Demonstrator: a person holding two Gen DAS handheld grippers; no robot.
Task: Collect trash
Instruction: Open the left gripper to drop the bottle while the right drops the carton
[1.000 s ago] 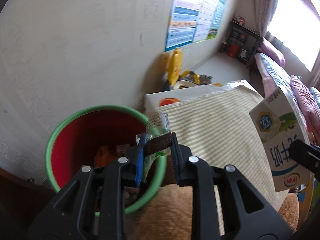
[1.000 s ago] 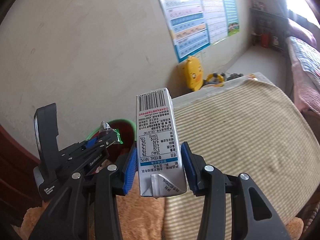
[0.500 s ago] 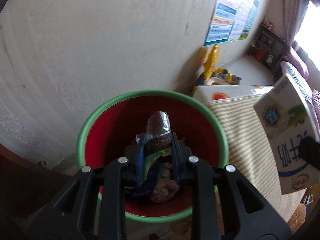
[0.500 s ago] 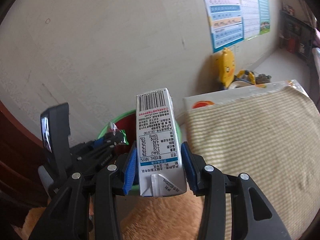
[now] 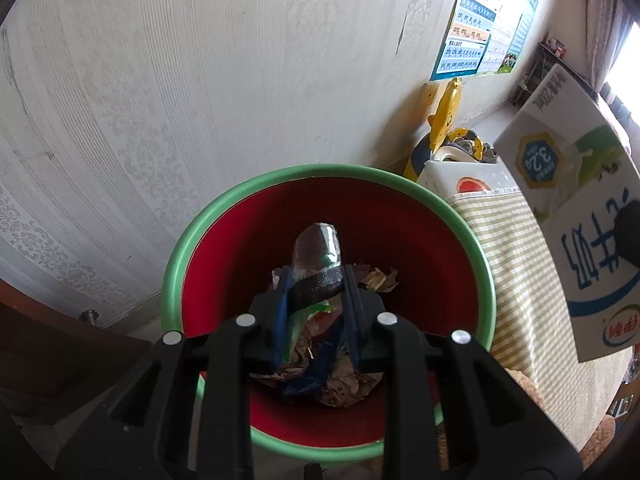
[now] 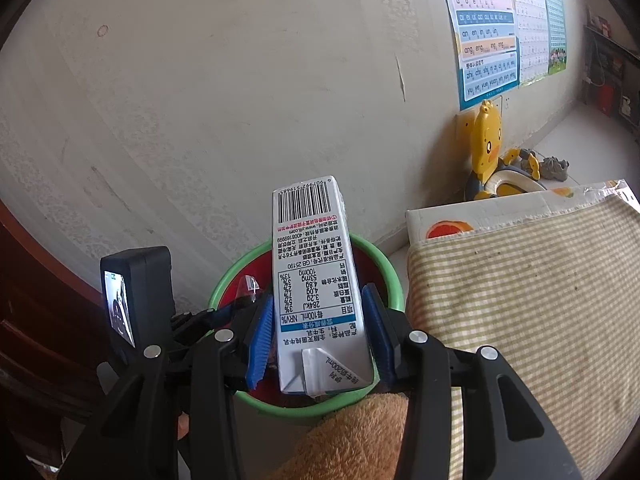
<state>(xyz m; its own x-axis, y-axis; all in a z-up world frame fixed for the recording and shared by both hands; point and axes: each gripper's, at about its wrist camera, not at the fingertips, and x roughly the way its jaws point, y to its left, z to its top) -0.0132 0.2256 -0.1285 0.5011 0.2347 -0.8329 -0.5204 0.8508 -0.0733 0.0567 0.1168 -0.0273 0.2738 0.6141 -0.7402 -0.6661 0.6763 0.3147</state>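
Left wrist: milk carton point(image 5: 576, 216) beside bin point(image 5: 476, 248).

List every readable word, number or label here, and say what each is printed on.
"3.2g": blue badge on the milk carton, held by the right gripper.
"284kJ", "100mL", "200mL", "GB 25190": carton's back panel.
"ang eng ing ong", "an en in un": wall poster.
Barcode digits, remaining small print: unreadable.

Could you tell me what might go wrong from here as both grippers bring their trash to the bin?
1. The left gripper holds the crumpled wrapper over the bin; light foil may cling to a pad on release.
2. The milk carton in the right gripper sits close beside the left gripper, so the two could collide.
3. The carton seems near the bin's rim; dropped now, it might tip out onto the striped cloth.
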